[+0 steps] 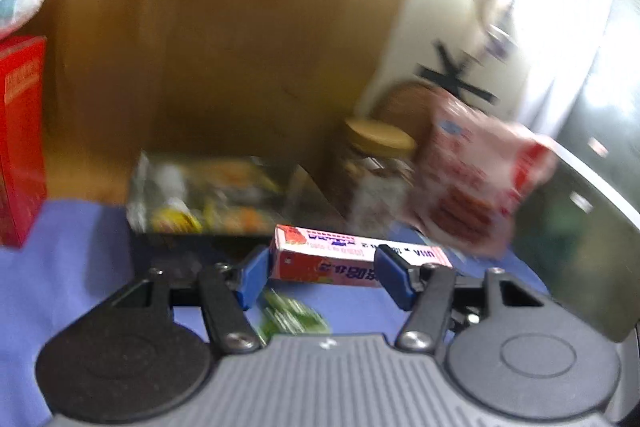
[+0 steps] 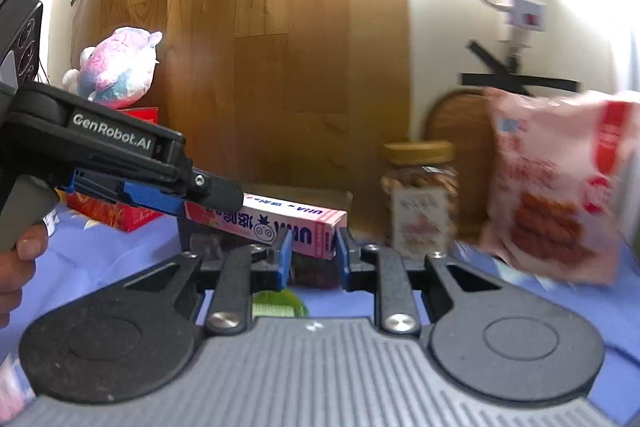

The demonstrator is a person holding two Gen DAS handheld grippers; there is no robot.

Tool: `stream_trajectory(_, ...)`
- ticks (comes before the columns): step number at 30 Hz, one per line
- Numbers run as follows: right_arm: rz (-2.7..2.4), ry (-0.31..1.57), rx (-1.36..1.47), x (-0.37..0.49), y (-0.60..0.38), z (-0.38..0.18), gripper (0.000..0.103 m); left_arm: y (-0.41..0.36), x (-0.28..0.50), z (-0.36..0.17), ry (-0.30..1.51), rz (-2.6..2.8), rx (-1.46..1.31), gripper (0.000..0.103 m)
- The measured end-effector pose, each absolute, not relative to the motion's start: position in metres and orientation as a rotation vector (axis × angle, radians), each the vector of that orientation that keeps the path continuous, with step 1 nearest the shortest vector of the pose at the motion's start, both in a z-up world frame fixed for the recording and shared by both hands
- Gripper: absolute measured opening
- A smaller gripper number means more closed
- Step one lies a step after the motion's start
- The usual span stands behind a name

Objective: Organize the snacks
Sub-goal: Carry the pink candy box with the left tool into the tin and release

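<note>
Pastel plush toy point(image 2: 116, 67) before wood-grain panel point(image 2: 260, 47); blue tablecloth point(image 1: 72, 267)

The long snack box point(image 2: 280, 223) is held level above the table cloth point(image 1: 68, 267), one end between the left gripper point(image 1: 320, 267) pads, the other between the right gripper point(image 2: 312, 251) pads. Behind it lies a tray of snacks point(image 1: 208, 195); to the right stands a lidded jar point(image 2: 420, 199), with a snack bag point(image 2: 560, 195) further right. At far left a box point(image 1: 20, 139) stands under a plush toy point(image 2: 116, 71), and a small packet point(image 1: 292, 315) lies beneath the held box.

A printed cardboard candy box point(image 2: 280, 223), a glossy plastic snack bag point(image 2: 560, 187), a clear plastic jar point(image 2: 420, 199) and a fuzzy plush toy point(image 2: 118, 71) stand before wood-grain panelling point(image 2: 260, 47) on a matt blue cloth point(image 2: 120, 259).
</note>
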State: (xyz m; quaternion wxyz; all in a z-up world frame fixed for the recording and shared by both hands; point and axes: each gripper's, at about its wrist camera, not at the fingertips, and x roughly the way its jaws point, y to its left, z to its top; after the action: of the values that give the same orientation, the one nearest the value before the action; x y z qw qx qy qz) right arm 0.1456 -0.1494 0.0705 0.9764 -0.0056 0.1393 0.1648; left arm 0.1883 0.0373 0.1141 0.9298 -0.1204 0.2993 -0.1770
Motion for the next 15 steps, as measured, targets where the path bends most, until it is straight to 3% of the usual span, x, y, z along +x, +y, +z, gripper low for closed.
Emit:
stream_trajectory(7,0.374,0.375,0.048,0.239,-0.134,0.057,0.034,0.053,0.275,0.091,0.672,-0.224,-0.263,0.061)
stream_trajectory(15,0.382,0.476,0.295,0.145,-0.206,0.038,0.035,0.063,0.209,0.077,0.64,-0.314,-0.274,0.061)
